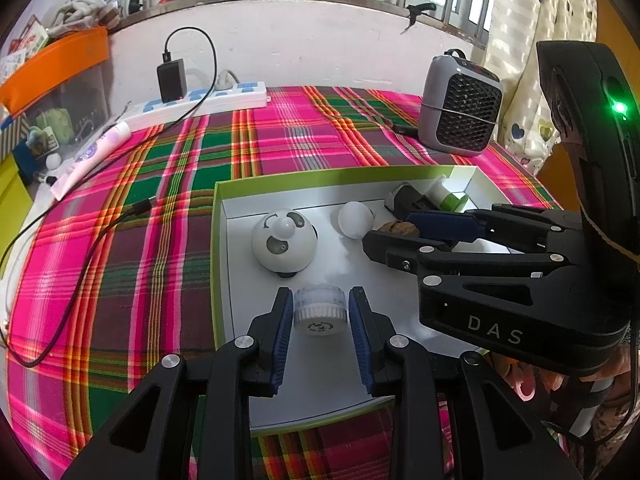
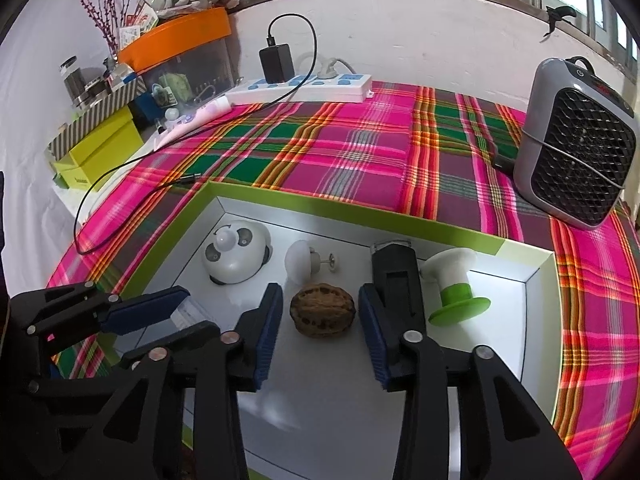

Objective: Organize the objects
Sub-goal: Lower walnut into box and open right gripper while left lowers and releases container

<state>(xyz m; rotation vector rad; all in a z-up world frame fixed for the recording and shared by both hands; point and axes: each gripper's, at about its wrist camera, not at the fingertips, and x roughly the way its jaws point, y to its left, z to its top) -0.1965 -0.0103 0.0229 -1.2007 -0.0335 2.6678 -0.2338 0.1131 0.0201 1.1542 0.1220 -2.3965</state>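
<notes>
A green-rimmed box [image 1: 218, 240] with a white floor holds a panda-faced white dome [image 1: 283, 240], a white bulb-shaped piece [image 1: 355, 219], a walnut [image 2: 322, 310], a black block [image 2: 396, 276] and a green-and-white spool [image 2: 456, 284]. My left gripper [image 1: 320, 312] is open with a small white round brush head [image 1: 319, 310] between its pads, gaps showing on both sides. My right gripper [image 2: 320, 316] is open around the walnut without touching it. The right gripper also shows in the left wrist view [image 1: 404, 232], and the left gripper's fingers [image 2: 148, 310] show in the right wrist view.
The box lies on a pink and green plaid cloth [image 1: 160, 200]. A grey fan heater [image 1: 460, 104] stands at the back right. A white power strip [image 1: 208, 100] with a black charger and cable [image 1: 100, 220] lies at the back left, beside an orange-lidded bin [image 2: 176, 36] and yellow boxes [image 2: 100, 152].
</notes>
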